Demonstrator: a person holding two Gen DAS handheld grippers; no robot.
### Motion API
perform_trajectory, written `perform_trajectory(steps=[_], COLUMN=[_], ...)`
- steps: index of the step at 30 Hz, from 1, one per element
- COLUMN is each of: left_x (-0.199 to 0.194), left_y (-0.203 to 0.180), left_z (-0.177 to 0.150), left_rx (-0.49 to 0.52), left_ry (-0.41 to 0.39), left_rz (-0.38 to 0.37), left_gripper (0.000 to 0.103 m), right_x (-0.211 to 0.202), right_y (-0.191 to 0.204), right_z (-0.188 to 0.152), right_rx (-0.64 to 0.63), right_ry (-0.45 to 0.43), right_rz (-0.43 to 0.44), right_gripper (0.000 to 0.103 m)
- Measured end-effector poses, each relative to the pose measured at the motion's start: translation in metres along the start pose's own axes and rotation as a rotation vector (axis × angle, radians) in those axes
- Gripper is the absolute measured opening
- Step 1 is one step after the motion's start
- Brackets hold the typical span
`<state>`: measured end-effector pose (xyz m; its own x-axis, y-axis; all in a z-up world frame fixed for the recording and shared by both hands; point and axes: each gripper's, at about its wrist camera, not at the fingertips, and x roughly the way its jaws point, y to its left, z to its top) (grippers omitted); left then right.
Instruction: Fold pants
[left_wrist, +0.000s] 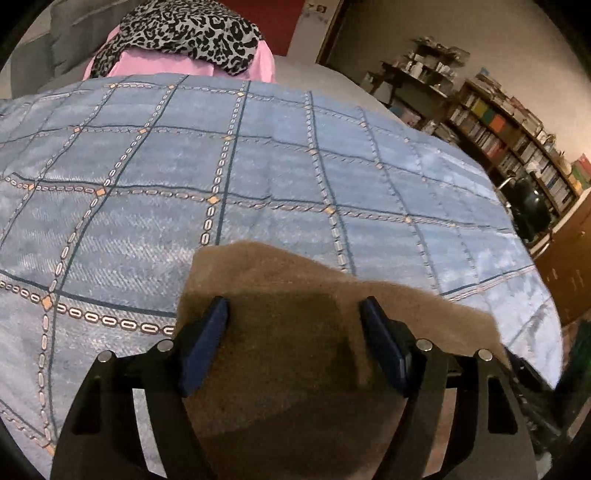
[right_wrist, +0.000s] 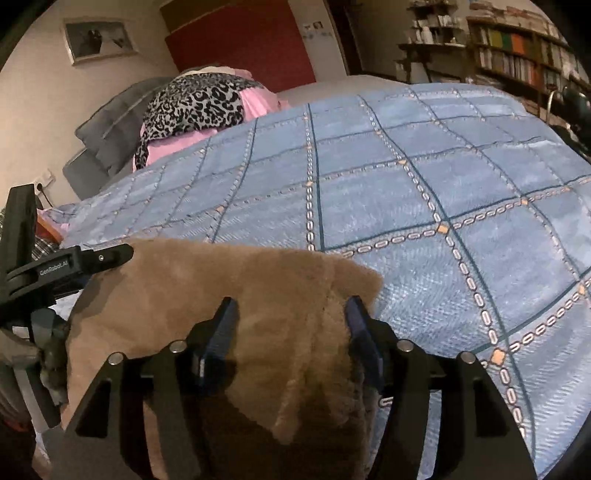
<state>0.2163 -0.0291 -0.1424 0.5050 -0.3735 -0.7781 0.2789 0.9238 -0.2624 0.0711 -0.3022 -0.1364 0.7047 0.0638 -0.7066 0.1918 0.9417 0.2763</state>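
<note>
Brown fleecy pants (left_wrist: 280, 288) lie folded on the blue checked bedspread (left_wrist: 258, 166) at its near edge. My left gripper (left_wrist: 293, 306) is open, its blue fingers (left_wrist: 210, 332) spread above the pants, holding nothing. In the right wrist view the same pants (right_wrist: 221, 273) lie under my right gripper (right_wrist: 290, 306), which is open too, its fingers (right_wrist: 221, 328) straddling a ridge of the fabric. The left gripper's black body (right_wrist: 70, 262) shows at the left edge of that view, beside the pants.
A pile of pink and leopard-print clothes (left_wrist: 192, 40) lies at the far end of the bed, next to grey pillows (right_wrist: 110, 125). Bookshelves (left_wrist: 509, 140) and a dark chair (left_wrist: 528, 210) stand at the right. A red panel (right_wrist: 240, 40) is on the far wall.
</note>
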Motion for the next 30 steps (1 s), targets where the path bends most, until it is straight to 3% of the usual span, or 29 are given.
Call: perform_trajectory(steps=[6,13,17,23,30], left_x=[0.002,-0.048,-0.081,-0.113,-0.111], left_y=[0.001,0.016,0.013,0.009,0.01], left_z=[-0.004,-0.007,-0.024,-0.066,-0.097], left_rx=[-0.002,-0.135,-0.071,0.018,0.045], left_ry=[-0.019,-0.064,-0.094,-0.074,-0.041], left_rz=[0.008,-0.06,-0.035,-0.022,0.009], left_gripper=[0.077,0.08,0.081,0.081,0.081], right_x=[0.009,-0.002,-0.03,-0.075,-0.091], right_y=[0.0,-0.005,0.0,0.005,0.006], right_z=[-0.004,0.002,0.003,-0.017,-0.052], right_rx=[-0.018,0.011,0.003,-0.046,-0.121], right_ry=[0.005,0.022,-0.028,-0.067,-0.052], right_rz=[-0.01,0.02,0.032,0.042,-0.008], right_gripper=[0.065,0.07,0.07,0.07,0.07])
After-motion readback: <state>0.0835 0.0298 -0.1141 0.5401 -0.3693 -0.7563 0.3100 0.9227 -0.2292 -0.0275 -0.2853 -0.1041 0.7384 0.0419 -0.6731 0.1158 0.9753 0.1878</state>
